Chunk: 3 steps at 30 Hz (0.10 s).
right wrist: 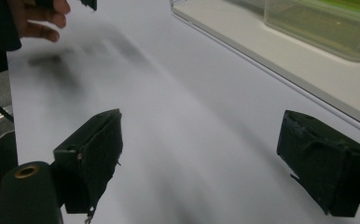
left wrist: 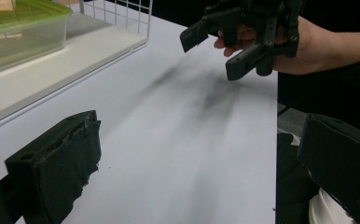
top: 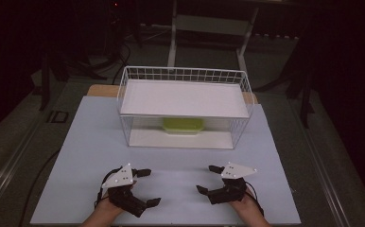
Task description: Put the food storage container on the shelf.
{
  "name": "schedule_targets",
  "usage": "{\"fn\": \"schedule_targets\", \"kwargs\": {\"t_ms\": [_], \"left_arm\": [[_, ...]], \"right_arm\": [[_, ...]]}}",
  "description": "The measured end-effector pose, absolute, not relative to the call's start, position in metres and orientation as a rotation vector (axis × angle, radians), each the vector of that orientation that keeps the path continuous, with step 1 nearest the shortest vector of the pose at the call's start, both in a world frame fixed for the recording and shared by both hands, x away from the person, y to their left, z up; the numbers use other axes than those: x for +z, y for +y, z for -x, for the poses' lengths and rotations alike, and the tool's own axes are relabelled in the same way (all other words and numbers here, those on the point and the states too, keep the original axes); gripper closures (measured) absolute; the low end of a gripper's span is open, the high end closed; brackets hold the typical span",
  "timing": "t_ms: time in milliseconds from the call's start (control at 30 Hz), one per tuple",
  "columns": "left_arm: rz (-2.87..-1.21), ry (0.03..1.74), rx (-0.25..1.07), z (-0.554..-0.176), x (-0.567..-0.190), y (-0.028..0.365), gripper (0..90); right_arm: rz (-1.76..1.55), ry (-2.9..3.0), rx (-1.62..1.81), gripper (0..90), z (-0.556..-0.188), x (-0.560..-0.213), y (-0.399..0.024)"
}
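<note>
A white wire basket [top: 185, 75] stands at the far middle of the desk [top: 76, 156], turned so its open side faces the person, with a white board [top: 183, 98] lying across it like a shelf. Under that board, on the basket's white floor, sits a clear plastic container with a green lid [top: 183, 125], roughly centred and toward the back. In the left gripper view the same container shows at the upper left, resting on the white floor beside the wire wall. Near the front edge of the desk the person holds the left gripper [top: 145, 187] and the right gripper [top: 208, 178], well apart from each other and from the basket. Each gripper has its jaws spread wide with nothing between them, and both hover just above the bare white surface. The left gripper points rightward, the right gripper leftward, so their open jaws face one another.
</note>
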<state>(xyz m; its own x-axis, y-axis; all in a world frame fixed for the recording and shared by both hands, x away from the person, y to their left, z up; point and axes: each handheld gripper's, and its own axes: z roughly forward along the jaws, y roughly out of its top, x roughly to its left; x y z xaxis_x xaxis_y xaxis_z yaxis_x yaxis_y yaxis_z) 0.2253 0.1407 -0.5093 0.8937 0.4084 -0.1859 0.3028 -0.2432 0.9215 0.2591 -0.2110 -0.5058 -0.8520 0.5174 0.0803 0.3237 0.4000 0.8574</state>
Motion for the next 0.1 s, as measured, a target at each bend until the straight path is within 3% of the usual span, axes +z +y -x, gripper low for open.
{"fn": "schedule_targets", "kwargs": {"t_ms": [100], "left_arm": [[-1.849, 0.533, 0.105, -0.2259, -0.5097, 0.1403, 0.1]], "right_arm": [[-0.767, 2.452, 1.436, 14.2, -0.2597, -0.5061, -0.2125]]}}
